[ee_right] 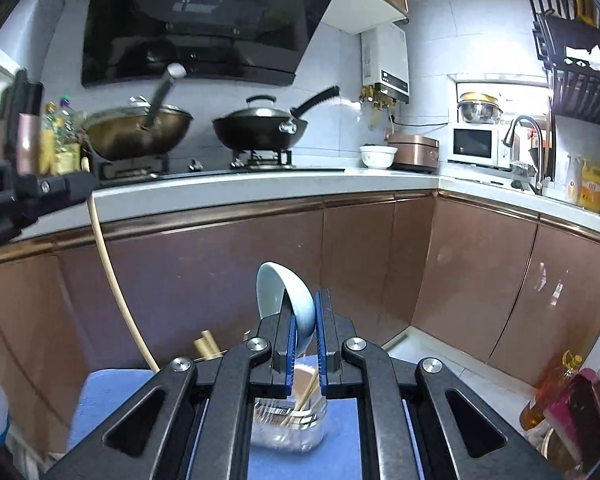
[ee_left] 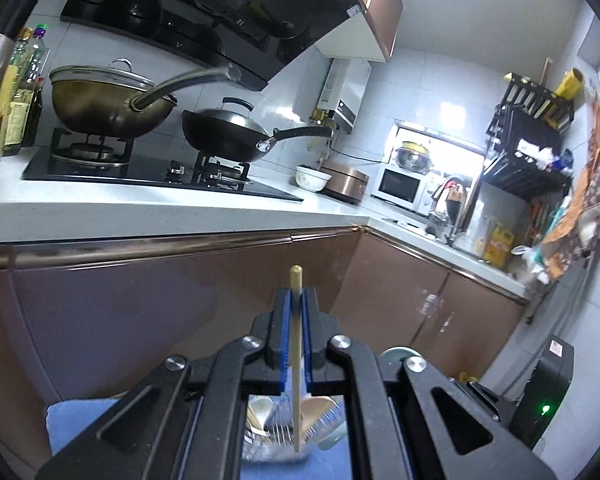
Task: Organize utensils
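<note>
My left gripper (ee_left: 297,296) is shut on a long wooden stick-like utensil handle (ee_left: 296,360) that runs upright between its blue pads; its lower end hangs over a clear jar (ee_left: 276,428) with several utensils in it. In the right wrist view the left gripper (ee_right: 76,186) is at the far left, holding the same curved wooden handle (ee_right: 112,280). My right gripper (ee_right: 305,320) is shut on a light blue ceramic spoon (ee_right: 284,292), bowl up, above the clear jar (ee_right: 288,424) on a blue cloth (ee_right: 108,400).
Brown cabinet fronts (ee_right: 220,272) and a white counter (ee_right: 228,188) face me. On the stove stand a brass wok (ee_right: 136,132) and a black lidded wok (ee_right: 260,128). A white bowl (ee_right: 376,156), rice cooker, microwave and sink tap (ee_right: 528,148) stand to the right. Oil bottles (ee_right: 552,392) stand on the floor at right.
</note>
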### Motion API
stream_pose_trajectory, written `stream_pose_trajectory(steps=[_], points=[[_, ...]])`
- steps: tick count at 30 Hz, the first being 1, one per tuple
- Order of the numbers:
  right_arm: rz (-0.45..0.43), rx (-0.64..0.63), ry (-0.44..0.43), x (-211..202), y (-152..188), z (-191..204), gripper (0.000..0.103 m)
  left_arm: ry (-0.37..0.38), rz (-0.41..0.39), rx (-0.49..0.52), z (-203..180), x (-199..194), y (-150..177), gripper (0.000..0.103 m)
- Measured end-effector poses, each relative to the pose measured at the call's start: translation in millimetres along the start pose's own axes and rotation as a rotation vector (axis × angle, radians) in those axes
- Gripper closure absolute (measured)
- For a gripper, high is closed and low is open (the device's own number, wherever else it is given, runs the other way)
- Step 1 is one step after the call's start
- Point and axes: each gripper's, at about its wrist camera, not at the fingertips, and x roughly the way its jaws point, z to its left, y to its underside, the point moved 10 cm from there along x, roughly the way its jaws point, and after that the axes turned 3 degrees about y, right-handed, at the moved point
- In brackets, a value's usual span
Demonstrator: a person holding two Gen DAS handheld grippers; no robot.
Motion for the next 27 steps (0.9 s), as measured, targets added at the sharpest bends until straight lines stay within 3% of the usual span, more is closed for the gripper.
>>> stream_pose_trajectory(steps=[5,16,19,20,22,23,27], points=[[0.023,-0.019,0.041,50,19,-5,0.094,-0.043,0.002,0.045,4,50,27,0.098],[0.052,-0.043,0.083,93,68,-8,0.094,-0.082,0.075,-0.002,27,129,98,0.098],[0.068,-0.035,0.075,97,81,-7,0.084,-0.083,0.096,-0.012,32,136,116,0.095],[0.063,-0.035,0.071,96,83,-6,0.077,-0.083,0.101,-0.013,34,136,120,0.094],[0.059,-0.031,0.064,92,82,-6,0.066,-0.079,0.104,-0.022,36,134,122,0.073],[0.053,-0.028,0.061,88,79,-5,0.061,-0.072,0.098,-0.032,37,130,121,0.068],[0.019,-0.026,0.071,68,64,-6,0.060,-0.069,0.061,-0.027,36,107,104,0.061]])
